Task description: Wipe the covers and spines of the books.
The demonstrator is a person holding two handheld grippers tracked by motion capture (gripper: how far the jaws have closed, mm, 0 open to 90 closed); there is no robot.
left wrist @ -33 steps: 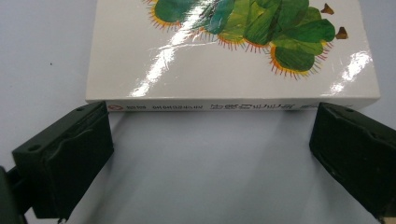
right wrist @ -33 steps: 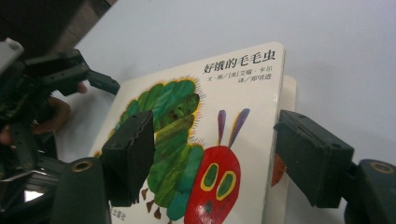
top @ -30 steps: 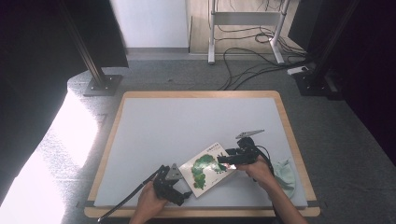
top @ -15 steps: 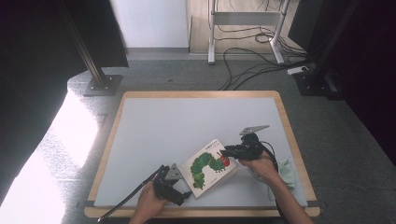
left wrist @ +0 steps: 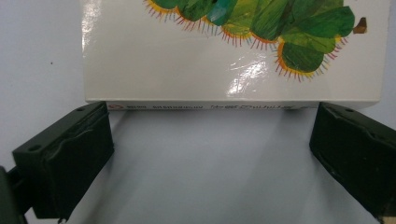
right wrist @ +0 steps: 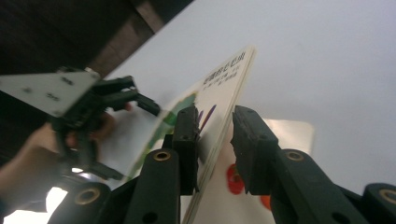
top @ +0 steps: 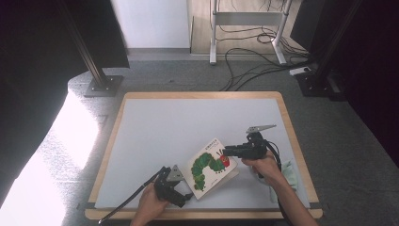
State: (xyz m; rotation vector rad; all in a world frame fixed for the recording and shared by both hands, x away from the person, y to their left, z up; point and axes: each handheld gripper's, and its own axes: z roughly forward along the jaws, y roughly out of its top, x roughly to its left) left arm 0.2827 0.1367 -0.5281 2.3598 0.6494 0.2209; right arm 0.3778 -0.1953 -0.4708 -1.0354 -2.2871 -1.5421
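Picture book (top: 211, 168) at lower centre of frame on the white surface (top: 188, 127), right edge lifted. Right gripper (top: 228, 151) fingers have just been closing, now pinching its cover. Left gripper (top: 187, 195) fingers wide, straddling the spine (left wrist: 205, 106), not gripping.

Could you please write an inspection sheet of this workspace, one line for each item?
Surface: pale mat on a wood-edged table.
Job's things: caterpillar picture book near the front; its cover is lifted at the right edge.
Clutter: pale green cloth beside the right forearm.
Grippers: right gripper has just been closing, with the lifted cover between its jaws; whether it pinches, I cannot tell. Left gripper is open at the book's spine.
Cables: one trails from each gripper; black cables on the floor behind.
Surroundings: grey carpet, metal stand.
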